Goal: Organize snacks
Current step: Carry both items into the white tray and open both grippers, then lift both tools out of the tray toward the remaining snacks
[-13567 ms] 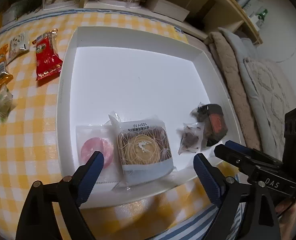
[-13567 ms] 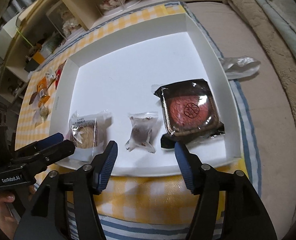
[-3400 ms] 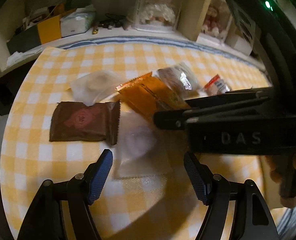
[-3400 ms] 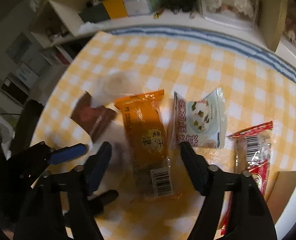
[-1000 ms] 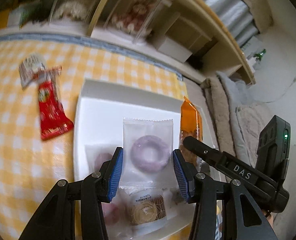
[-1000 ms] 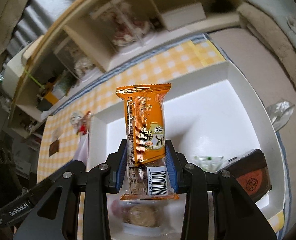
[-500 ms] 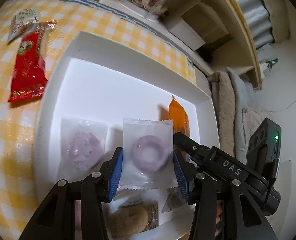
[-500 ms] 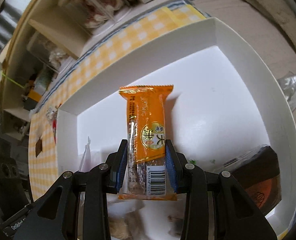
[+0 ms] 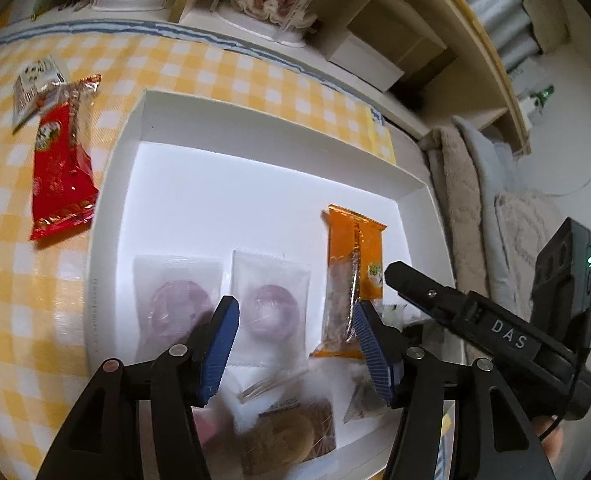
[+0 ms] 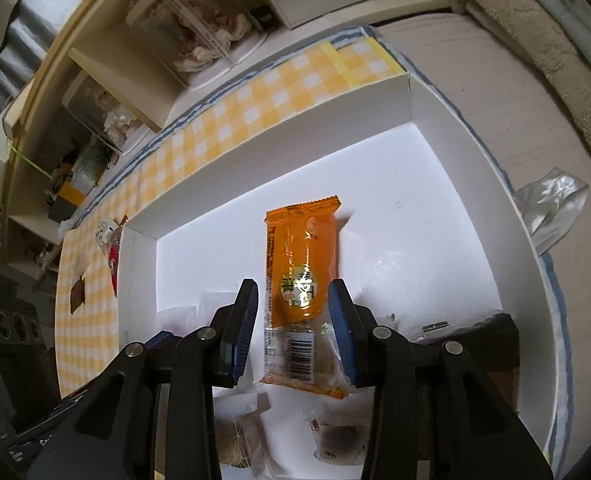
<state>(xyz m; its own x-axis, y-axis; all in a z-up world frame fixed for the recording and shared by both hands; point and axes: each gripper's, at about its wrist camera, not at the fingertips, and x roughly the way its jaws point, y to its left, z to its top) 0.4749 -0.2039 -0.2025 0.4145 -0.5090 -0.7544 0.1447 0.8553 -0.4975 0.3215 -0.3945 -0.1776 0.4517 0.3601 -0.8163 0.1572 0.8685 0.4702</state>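
Now opening both claws over the white tray [image 9: 119,184] — left claw [image 9: 295,344] spreading off the clear purple-ring packet [image 9: 271,304], right claw [image 10: 293,324] easing off the orange snack bar [image 10: 301,276]. Both lying flat in the tray, no longer pinched as a second ago. Leaving the red packet [image 9: 61,172] at ten o'clock on the bench [image 9: 11,300] — probably next.

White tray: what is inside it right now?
The white tray holds two clear packets with purple rings, an orange snack bar, a round biscuit pack and a dark wrapped cake. The grippers hide part of the near edge.
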